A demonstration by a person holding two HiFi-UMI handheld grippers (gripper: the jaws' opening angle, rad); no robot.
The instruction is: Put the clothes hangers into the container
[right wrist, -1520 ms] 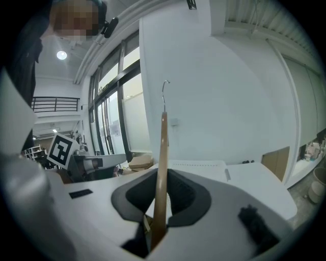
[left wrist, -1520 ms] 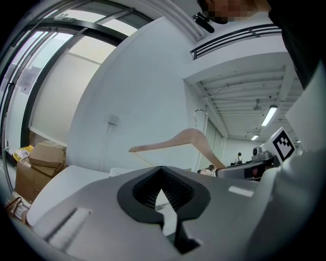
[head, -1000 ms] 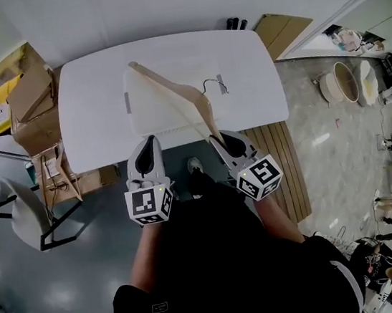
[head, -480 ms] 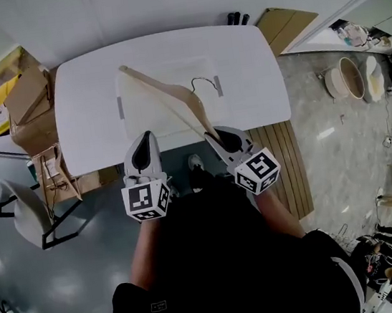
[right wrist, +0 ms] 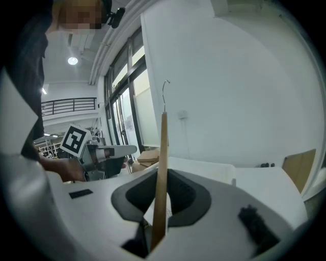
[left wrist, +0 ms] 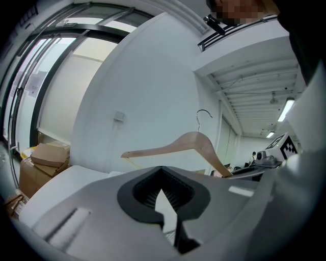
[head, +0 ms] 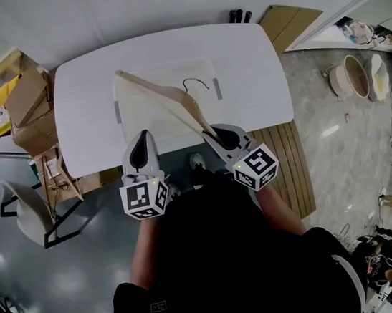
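A wooden clothes hanger [head: 166, 98] with a metal hook [head: 196, 82] slants over the translucent white container [head: 122, 115] on the white table [head: 249, 72]. My right gripper [head: 216, 133] is shut on one end of the hanger, at the table's near edge. In the right gripper view the hanger [right wrist: 163, 148] rises edge-on from between the jaws of the right gripper [right wrist: 162, 176], hook upward. My left gripper [head: 141, 144] hovers beside it at the near edge; its jaws meet at the tips with nothing between them. The left gripper view shows the hanger [left wrist: 193, 144] ahead of the left gripper [left wrist: 162, 171].
Cardboard boxes [head: 29, 103] and a yellow item [head: 1, 100] stand left of the table, with a chair [head: 26, 212] nearer me. Wooden slats [head: 284, 168] lie on the floor at the right, a cardboard sheet [head: 293, 23] beyond. Two dark objects [head: 238, 16] sit at the table's far edge.
Both grippers have crept toward the table. The hanger has sunk a little over the container, its far end now lower in the picture.
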